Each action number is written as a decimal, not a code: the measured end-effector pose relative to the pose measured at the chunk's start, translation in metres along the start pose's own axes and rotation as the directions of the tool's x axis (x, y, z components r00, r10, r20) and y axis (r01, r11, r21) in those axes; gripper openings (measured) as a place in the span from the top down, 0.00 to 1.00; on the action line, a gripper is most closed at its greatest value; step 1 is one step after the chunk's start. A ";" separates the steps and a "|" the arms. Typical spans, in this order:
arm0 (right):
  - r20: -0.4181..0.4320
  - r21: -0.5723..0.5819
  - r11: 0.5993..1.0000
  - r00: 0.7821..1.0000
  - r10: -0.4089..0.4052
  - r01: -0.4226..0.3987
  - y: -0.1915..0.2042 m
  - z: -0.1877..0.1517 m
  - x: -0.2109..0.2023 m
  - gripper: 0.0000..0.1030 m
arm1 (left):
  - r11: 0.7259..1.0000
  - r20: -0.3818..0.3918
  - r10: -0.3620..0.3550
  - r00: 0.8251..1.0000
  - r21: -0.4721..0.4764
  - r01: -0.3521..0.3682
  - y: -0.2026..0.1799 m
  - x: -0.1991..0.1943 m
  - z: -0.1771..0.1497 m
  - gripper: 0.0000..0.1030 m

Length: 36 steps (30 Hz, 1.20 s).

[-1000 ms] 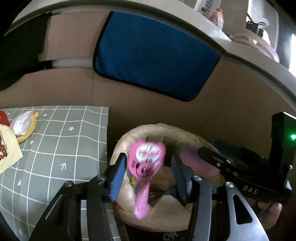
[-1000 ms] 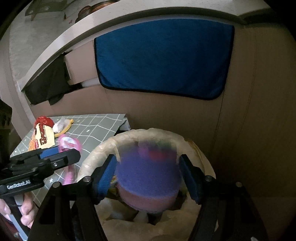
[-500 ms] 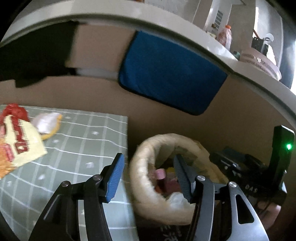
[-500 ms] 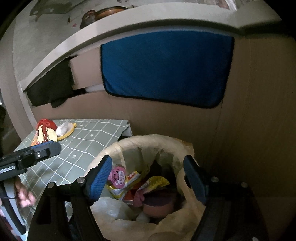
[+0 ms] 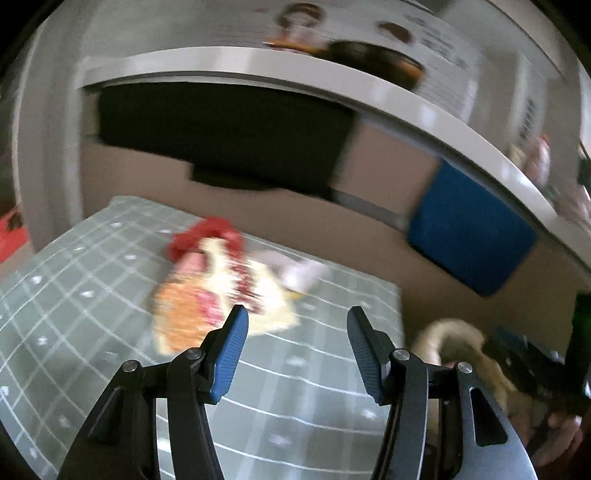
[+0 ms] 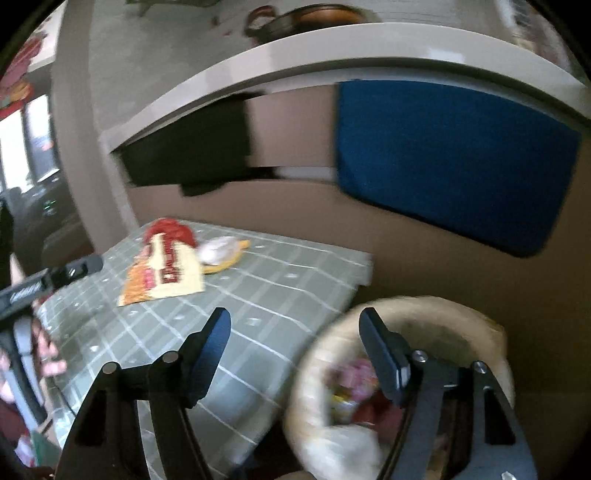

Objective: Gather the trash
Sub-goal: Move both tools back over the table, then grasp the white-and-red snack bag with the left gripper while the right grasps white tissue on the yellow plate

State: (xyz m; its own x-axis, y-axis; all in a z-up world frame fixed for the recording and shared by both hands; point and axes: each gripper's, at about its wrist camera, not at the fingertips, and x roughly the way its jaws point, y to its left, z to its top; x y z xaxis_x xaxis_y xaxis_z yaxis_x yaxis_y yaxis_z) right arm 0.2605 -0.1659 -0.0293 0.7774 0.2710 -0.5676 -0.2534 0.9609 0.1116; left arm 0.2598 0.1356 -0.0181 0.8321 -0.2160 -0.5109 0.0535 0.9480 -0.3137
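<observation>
A yellow, orange and red snack bag (image 5: 218, 295) (image 6: 166, 269) lies flat on the green checked tablecloth (image 5: 295, 413) (image 6: 266, 295). Behind it sit a crumpled white wad (image 5: 299, 273) (image 6: 218, 249) and a yellow peel (image 6: 229, 264). My left gripper (image 5: 295, 325) hangs open over the cloth, just in front of the bag, nothing between its fingers. My right gripper (image 6: 293, 328) is open and empty too, its jaws closing a little, above the table's right edge. The cream-lined trash bin (image 6: 406, 376) (image 5: 454, 336) beside the table holds pink and yellow wrappers.
A counter edge (image 6: 332, 48) runs overhead, a blue cloth (image 6: 450, 155) (image 5: 469, 229) and a black cloth (image 5: 221, 136) (image 6: 192, 147) hanging below it. A pan (image 6: 314, 18) sits on top. A hand (image 5: 557, 439) holds the other gripper at lower right of the left view.
The pink wrapper and the purple object dropped out of the grippers into the bin. Both grippers then swung left from above the bin to over the tablecloth, the left one farther.
</observation>
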 end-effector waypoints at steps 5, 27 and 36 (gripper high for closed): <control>-0.028 -0.036 0.998 0.998 0.053 -0.054 0.029 0.011 0.031 0.32 | 0.997 -0.008 0.035 0.999 -0.065 -0.036 0.053 0.030 0.019 0.45; -0.160 -0.071 0.994 0.985 0.071 -0.083 0.045 0.022 0.126 0.32 | 0.984 -0.197 0.119 0.973 -0.109 -0.143 0.102 0.188 0.063 0.45; -0.151 -0.082 0.982 0.976 0.156 -0.170 0.077 0.056 0.171 0.32 | 0.978 -0.362 0.039 0.931 -0.178 -0.110 0.108 0.147 0.007 0.76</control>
State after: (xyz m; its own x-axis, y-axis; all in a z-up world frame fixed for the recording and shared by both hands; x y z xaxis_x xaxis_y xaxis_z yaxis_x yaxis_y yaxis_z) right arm 0.4059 -0.0428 -0.0725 0.6319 0.4062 -0.6600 -0.4281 0.8929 0.1396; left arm 0.3920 0.2081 -0.1218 0.5769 -0.2491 -0.7779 -0.1376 0.9091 -0.3931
